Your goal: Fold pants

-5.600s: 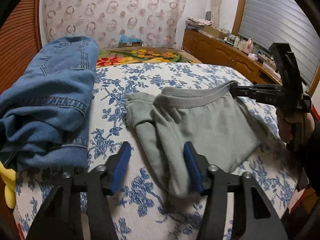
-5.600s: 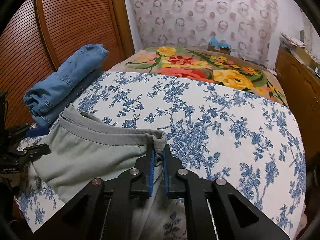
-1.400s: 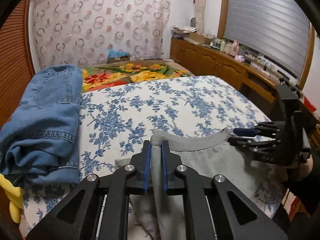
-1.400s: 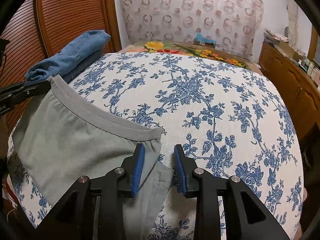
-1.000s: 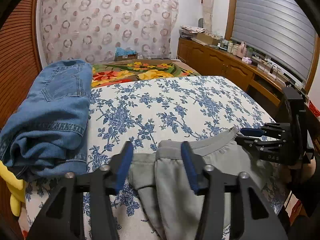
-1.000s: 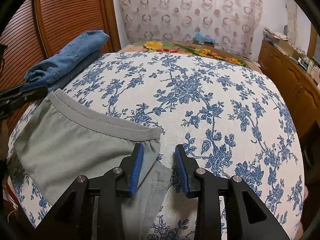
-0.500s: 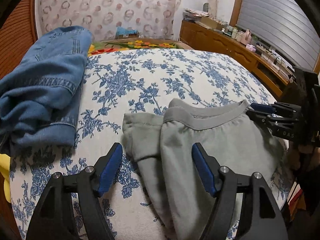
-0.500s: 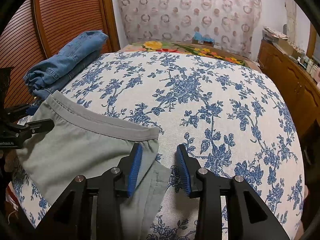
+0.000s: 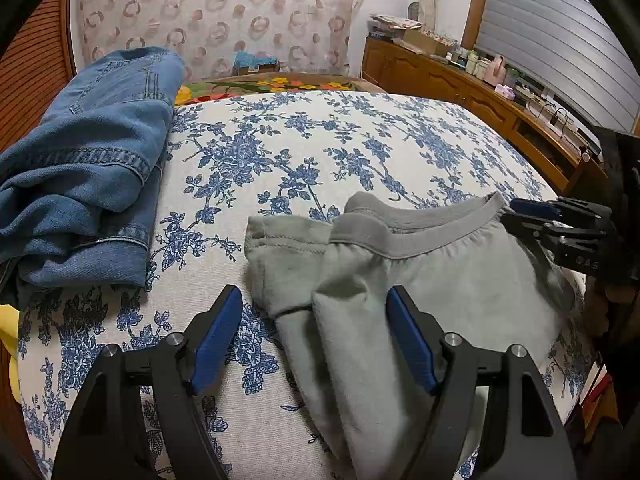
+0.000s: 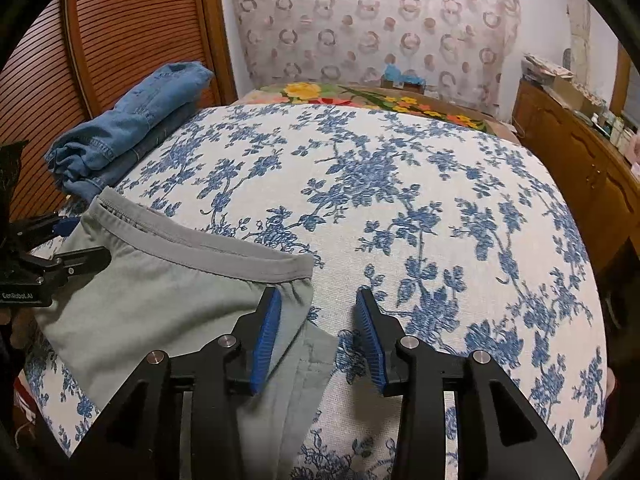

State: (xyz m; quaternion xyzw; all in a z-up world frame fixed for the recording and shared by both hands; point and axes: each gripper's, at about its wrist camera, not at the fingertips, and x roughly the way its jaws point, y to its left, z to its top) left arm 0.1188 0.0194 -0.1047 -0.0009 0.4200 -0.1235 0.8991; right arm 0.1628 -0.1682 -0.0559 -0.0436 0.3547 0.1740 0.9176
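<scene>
Grey pants (image 9: 432,280) look folded over, waistband at 12 o'clock. Left gripper (image 9: 316,344) and right gripper (image 10: 318,336) both hang open, empty. Probably another fold left.

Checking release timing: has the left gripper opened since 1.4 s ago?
Yes. Left gripper went from shut on the grey pants waistband to open, the pants resting on the bedspread.

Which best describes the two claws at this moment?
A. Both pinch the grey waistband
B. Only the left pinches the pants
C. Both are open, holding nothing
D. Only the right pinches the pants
C: the left claw has its blue pads spread wide over the grey pants, and the right claw also stands open beside the waistband corner, with no cloth between its pads.
</scene>
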